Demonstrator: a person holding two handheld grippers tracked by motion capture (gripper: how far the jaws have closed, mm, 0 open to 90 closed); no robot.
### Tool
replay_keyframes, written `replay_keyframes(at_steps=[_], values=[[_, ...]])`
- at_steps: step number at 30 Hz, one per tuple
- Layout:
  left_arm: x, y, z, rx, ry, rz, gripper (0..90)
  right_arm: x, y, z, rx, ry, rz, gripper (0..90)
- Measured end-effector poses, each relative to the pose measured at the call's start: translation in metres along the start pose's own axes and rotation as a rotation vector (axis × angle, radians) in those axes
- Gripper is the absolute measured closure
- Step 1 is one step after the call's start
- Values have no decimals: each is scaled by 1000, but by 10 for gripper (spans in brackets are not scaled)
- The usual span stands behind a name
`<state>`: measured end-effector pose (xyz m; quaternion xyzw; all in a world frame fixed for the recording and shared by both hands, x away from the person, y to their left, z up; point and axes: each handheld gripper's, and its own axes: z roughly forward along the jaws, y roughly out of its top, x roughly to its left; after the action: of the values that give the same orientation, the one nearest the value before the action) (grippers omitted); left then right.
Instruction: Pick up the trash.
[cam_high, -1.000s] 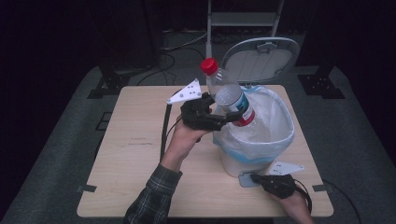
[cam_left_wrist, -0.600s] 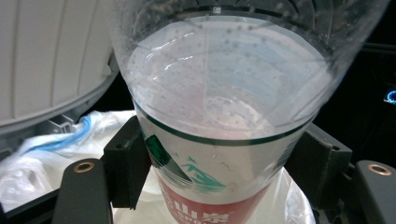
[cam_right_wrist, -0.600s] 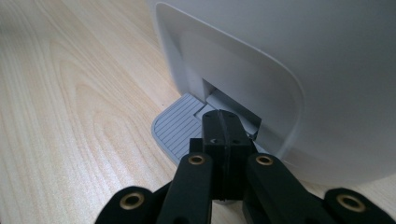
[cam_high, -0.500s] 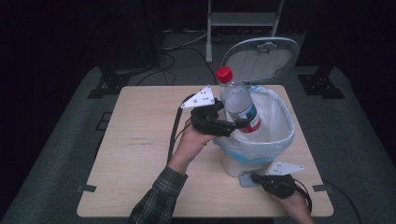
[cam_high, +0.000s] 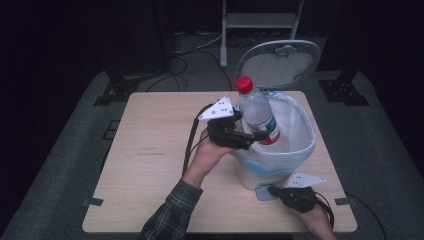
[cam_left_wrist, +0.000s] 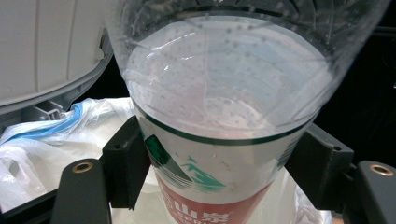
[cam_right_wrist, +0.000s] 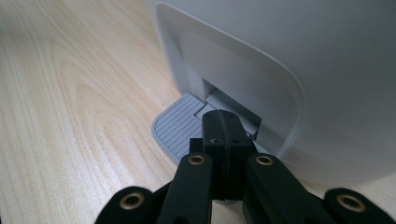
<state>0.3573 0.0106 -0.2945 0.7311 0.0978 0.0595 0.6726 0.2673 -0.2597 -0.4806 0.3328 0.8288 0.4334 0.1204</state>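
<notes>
The bottle (cam_high: 256, 116) is now standing almost upright over the bin (cam_high: 300, 150), its base going inside the white bag (cam_high: 295, 117); a moment ago it was tilted and more to the left. The left gripper (cam_high: 252, 141) is grasping it by the label. The right gripper (cam_high: 274, 190), jaws clenched with nothing between, is pressing the pedal (cam_right_wrist: 180, 128), so the lid (cam_high: 280, 62) is open. I think dropping is next.

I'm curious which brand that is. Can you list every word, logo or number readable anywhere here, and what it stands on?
bottle, red band of its label: white Chinese characters, cut off at the picture's edge; one looks like "山", the rest not surely readable.
Same label, above: a green mountain drawing, no words.
In the high view the label is too small to read.
No other writing anywhere.
</notes>
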Motion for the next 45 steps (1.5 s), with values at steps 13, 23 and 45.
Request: replay_keyframes(at_steps=[13, 23, 45], values=[[0, -5, -2, 2, 2, 8, 274, 0, 0, 0, 3, -1, 0, 900], [1, -8, -3, 1, 6, 13, 254, 0, 0, 0, 3, 0, 0, 900], [2, -4, -19, -23, 63, 27, 161, 0, 0, 0, 0, 1, 3, 900]])
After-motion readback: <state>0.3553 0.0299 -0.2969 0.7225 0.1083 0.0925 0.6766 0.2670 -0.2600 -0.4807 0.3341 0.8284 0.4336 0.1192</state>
